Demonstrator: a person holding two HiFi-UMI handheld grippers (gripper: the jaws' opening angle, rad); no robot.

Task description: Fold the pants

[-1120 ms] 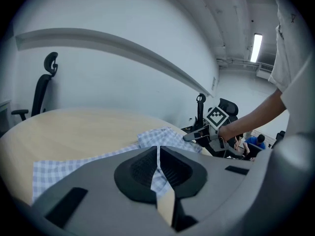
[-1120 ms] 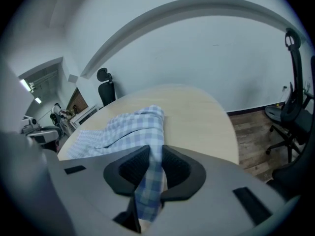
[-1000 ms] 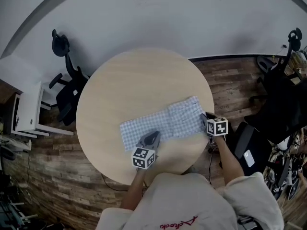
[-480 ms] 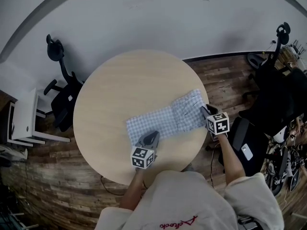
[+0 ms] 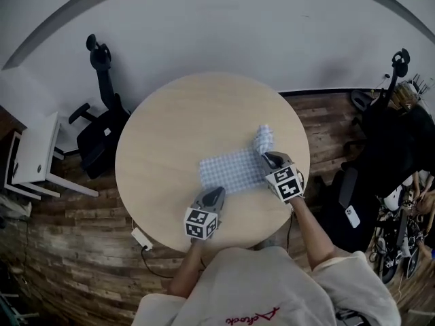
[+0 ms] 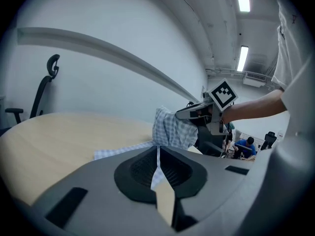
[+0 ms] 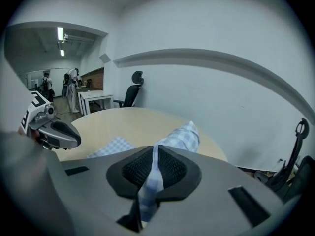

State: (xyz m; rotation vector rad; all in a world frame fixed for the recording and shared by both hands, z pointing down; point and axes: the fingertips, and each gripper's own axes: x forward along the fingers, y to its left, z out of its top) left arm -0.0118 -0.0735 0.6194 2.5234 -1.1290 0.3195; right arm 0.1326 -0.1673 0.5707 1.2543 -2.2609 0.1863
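Observation:
The blue-and-white checked pants (image 5: 231, 168) lie on the round pale wooden table (image 5: 170, 128). My right gripper (image 5: 266, 157) holds their right end raised off the tabletop, so the cloth stands up in a bunch (image 5: 264, 138). Its jaws have just been closing, and in the right gripper view the fabric (image 7: 178, 137) runs between the pads of my right gripper (image 7: 155, 150). My left gripper (image 5: 215, 193) sits at the pants' near edge. In the left gripper view a thin fold of checked cloth (image 6: 171, 130) is pinched in my left gripper (image 6: 158, 151), with the right gripper (image 6: 197, 113) beyond it.
A black office chair (image 5: 102, 124) and a white desk (image 5: 30, 158) stand left of the table. Dark chairs and gear (image 5: 391, 148) crowd the right. A white power strip (image 5: 141, 238) lies on the wooden floor by the table's near edge.
My right gripper has lifted the pants' right end off the table and carried it left, so the cloth lies shorter. My left gripper has shifted a little with the near edge.

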